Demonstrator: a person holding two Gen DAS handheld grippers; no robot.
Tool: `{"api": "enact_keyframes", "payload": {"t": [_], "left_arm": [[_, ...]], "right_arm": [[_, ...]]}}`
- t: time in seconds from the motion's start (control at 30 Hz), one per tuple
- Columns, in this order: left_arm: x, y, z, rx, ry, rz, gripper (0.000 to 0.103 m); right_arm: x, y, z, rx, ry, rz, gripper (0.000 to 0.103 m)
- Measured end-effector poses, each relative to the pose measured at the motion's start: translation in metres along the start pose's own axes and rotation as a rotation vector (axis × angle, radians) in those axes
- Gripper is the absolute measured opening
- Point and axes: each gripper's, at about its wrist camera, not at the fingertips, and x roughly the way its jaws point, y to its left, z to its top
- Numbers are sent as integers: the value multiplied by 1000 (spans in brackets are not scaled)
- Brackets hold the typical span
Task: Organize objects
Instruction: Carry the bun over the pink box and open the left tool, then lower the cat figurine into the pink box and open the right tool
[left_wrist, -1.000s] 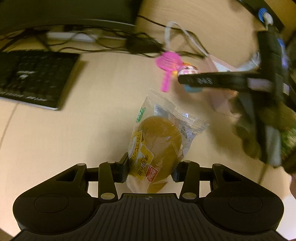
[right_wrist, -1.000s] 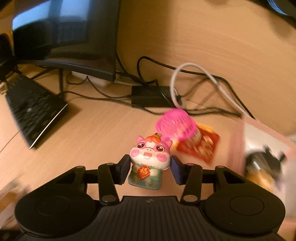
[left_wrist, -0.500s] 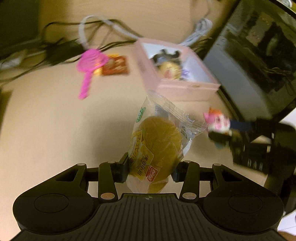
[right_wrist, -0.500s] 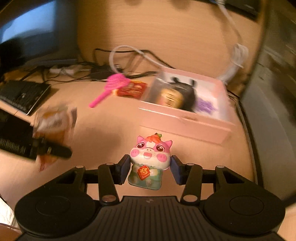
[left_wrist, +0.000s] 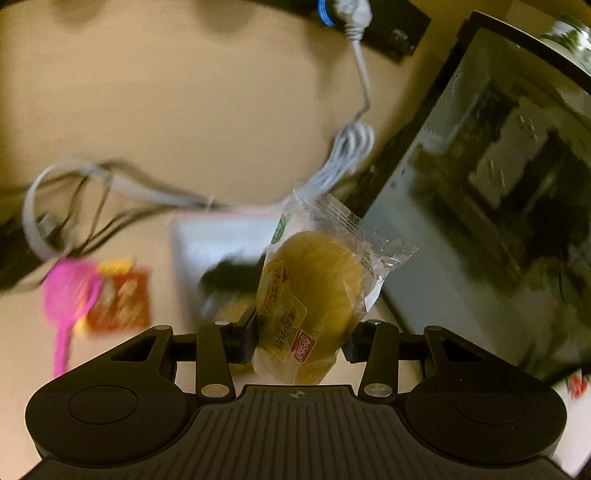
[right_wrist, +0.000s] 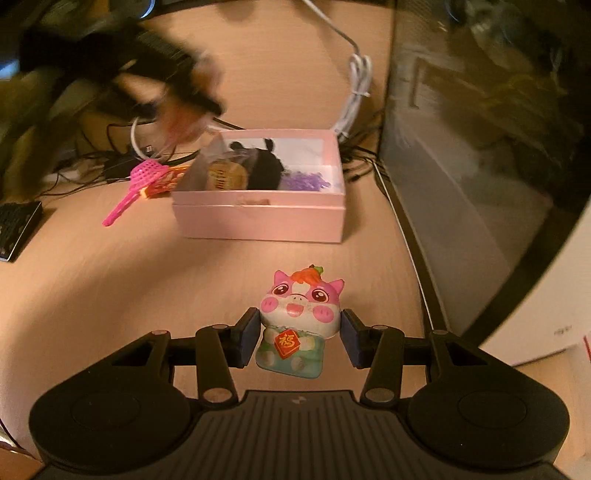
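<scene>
Change, left wrist view: swung off the keyboard side and arrived above the pink box (left_wrist: 221, 236), blurred below; meant drop-off was likely next.
Left gripper (left_wrist: 299, 341): jaws partly closed, clamped on the wrapped bun (left_wrist: 314, 295).
Bun look: golden, in clear crinkled film, upright between the pads.
Change, right wrist view: drew up short of the pink box (right_wrist: 258, 218), on the desk.
Right gripper (right_wrist: 297, 338): jaws narrowed around the pig toy (right_wrist: 297, 314).
Toy look: pink-faced, green-bodied, held above the desk.
Box contents: dark figure, purple bits.

A home desk: wood-grain desktop (right_wrist: 92, 295), keyboard (right_wrist: 14, 229), tangled cables (right_wrist: 354, 85) and a glass-sided computer case (right_wrist: 480, 147).
</scene>
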Motion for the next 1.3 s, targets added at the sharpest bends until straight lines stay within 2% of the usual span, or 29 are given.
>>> {"api": "enact_keyframes", "payload": {"t": [0.07, 0.17, 0.2, 0.33, 0.43, 0.5, 0.63, 0.73, 0.83, 0.93, 0.97, 1.0, 1.03, 1.13, 1.17, 1.3], "left_arm": [[22, -10, 19, -13, -13, -2, 48], [58, -17, 36, -78, -44, -65, 48], [73, -20, 38, -69, -28, -70, 48], [133, -29, 27, -22, 124, 61, 48], [140, -28, 15, -22, 153, 78, 48], [133, -28, 12, -18, 127, 75, 48], [83, -19, 10, -13, -31, 48, 48], [46, 3, -2, -40, -73, 67, 48], [19, 29, -20, -83, -79, 99, 48], [-2, 57, -44, -118, -61, 186, 48], [-7, 66, -50, -133, -53, 213, 48], [-13, 76, -59, -147, -42, 239, 48], [-20, 86, -68, -159, -32, 263, 48], [-33, 112, -91, -186, -8, 335, 48], [-35, 121, -99, -198, 3, 354, 48], [-41, 148, -114, -226, 26, 387, 48]], "right_arm": [[1, -5, -2, 8, 4, -4, 47], [5, -11, -4, 15, 15, -4, 47], [7, -11, -3, 12, 18, -6, 47], [10, -13, -2, -9, 21, -5, 47], [12, -14, 0, -14, 22, -3, 47], [13, -16, 2, -13, 21, -2, 47], [14, -18, 19, -24, -10, 4, 47], [16, -14, 41, -42, -57, 12, 47], [23, -4, 72, -68, -131, 11, 47], [39, 11, 114, -67, -220, 15, 48], [50, 5, 129, -54, -230, 15, 58], [60, 1, 138, -40, -219, 10, 71], [70, 0, 145, -21, -201, 6, 73], [84, 3, 142, 10, -143, 52, 74], [85, 7, 135, 2, -123, 68, 78], [85, 28, 101, -92, -65, 73, 81]]}}
